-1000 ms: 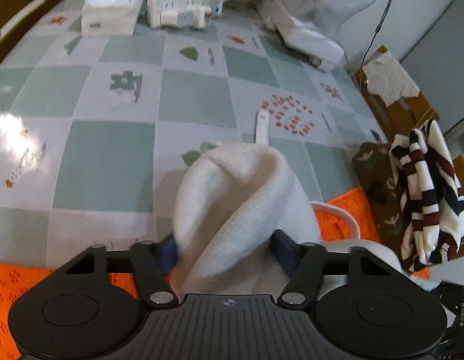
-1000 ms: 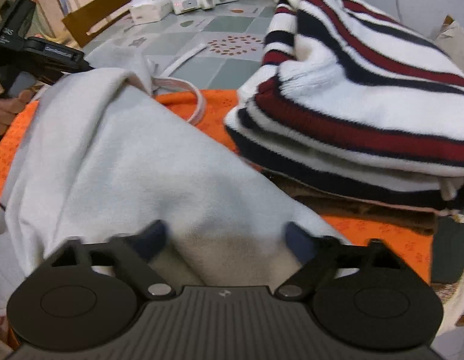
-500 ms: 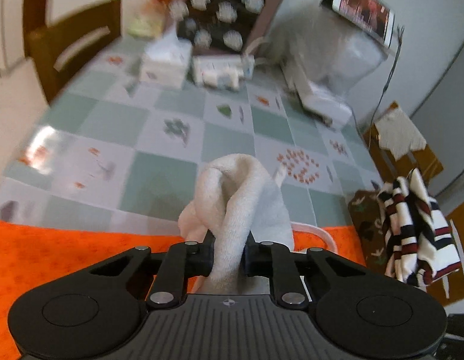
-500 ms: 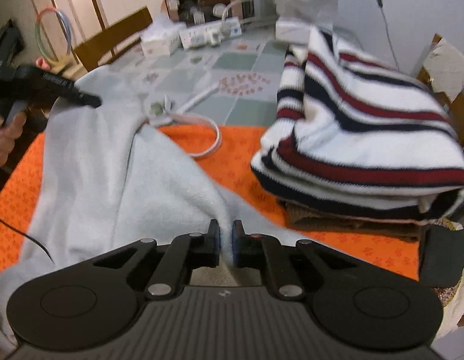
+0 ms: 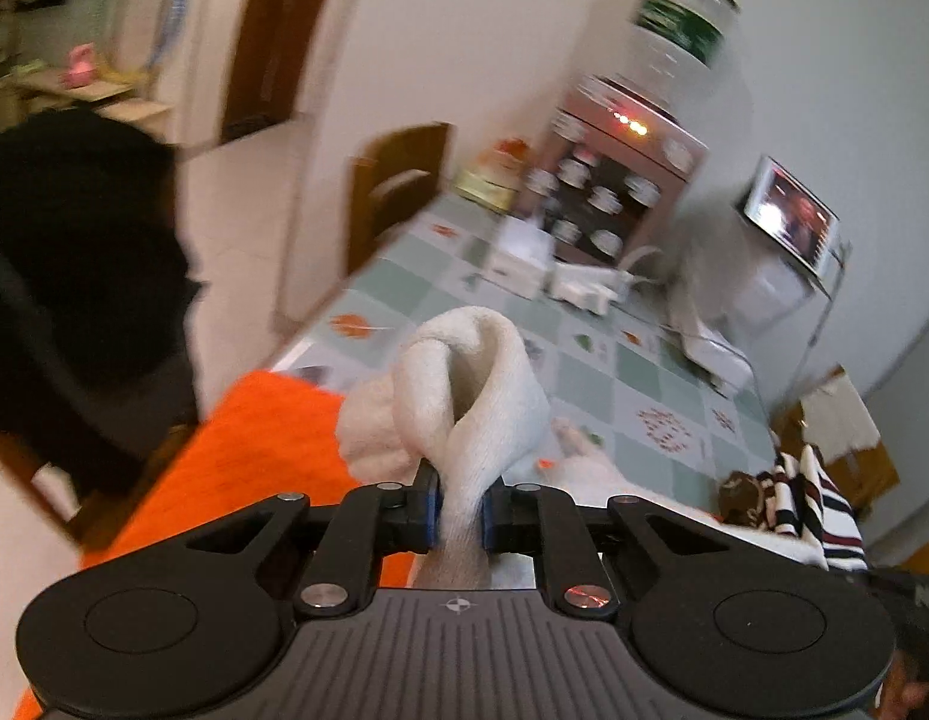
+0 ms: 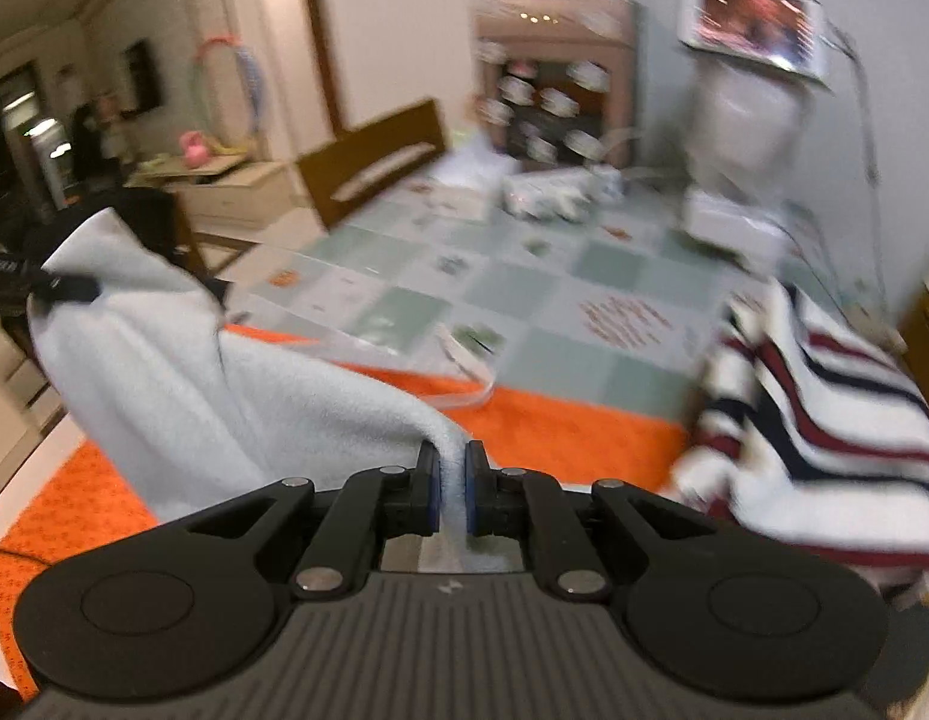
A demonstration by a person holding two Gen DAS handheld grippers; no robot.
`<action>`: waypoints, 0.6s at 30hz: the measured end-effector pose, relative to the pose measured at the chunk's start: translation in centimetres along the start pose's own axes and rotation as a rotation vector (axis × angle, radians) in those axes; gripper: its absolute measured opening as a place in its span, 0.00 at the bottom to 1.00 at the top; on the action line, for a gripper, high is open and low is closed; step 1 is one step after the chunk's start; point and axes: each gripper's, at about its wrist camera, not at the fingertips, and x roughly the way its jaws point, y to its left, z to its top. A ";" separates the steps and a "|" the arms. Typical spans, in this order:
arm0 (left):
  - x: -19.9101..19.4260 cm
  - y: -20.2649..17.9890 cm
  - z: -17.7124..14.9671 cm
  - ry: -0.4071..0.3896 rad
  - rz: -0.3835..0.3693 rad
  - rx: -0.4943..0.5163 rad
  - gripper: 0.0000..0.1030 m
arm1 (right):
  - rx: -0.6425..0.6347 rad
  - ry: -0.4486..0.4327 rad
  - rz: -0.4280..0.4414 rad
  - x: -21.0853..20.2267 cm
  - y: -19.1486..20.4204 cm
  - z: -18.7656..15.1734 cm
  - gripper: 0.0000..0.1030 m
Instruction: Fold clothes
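A pale grey fleece garment [image 6: 182,384] hangs lifted between both grippers above the orange mat [image 6: 560,426]. My left gripper [image 5: 461,510] is shut on a bunched fold of the garment [image 5: 476,384]; it also shows at the left of the right wrist view [image 6: 68,291], holding the garment's far corner up. My right gripper [image 6: 451,489] is shut on the garment's near edge. A white drawstring [image 6: 464,360] trails onto the mat.
A folded striped sweater [image 6: 824,426] lies on the right of the mat over a brown garment [image 5: 743,492]. Beyond is a checked tablecloth [image 6: 524,282] with a tissue box [image 5: 518,258] and power strip [image 5: 590,285]. A wooden chair [image 6: 374,162] stands at left.
Both grippers went from open around the garment to shut on it, then rose and tilted up, lifting the garment off the mat. The views now show much more of the room.
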 end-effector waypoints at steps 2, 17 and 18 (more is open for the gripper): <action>-2.5 1.6 -0.7 -0.019 0.041 -0.043 0.15 | -0.041 0.001 0.048 0.8 1.5 1.3 0.09; -8.4 11.1 -8.7 0.020 0.292 -0.280 0.15 | -0.295 0.136 0.266 9.3 14.8 2.2 0.14; -8.2 11.5 -9.0 0.023 0.294 -0.283 0.15 | -0.300 0.138 0.253 9.4 15.2 1.9 0.20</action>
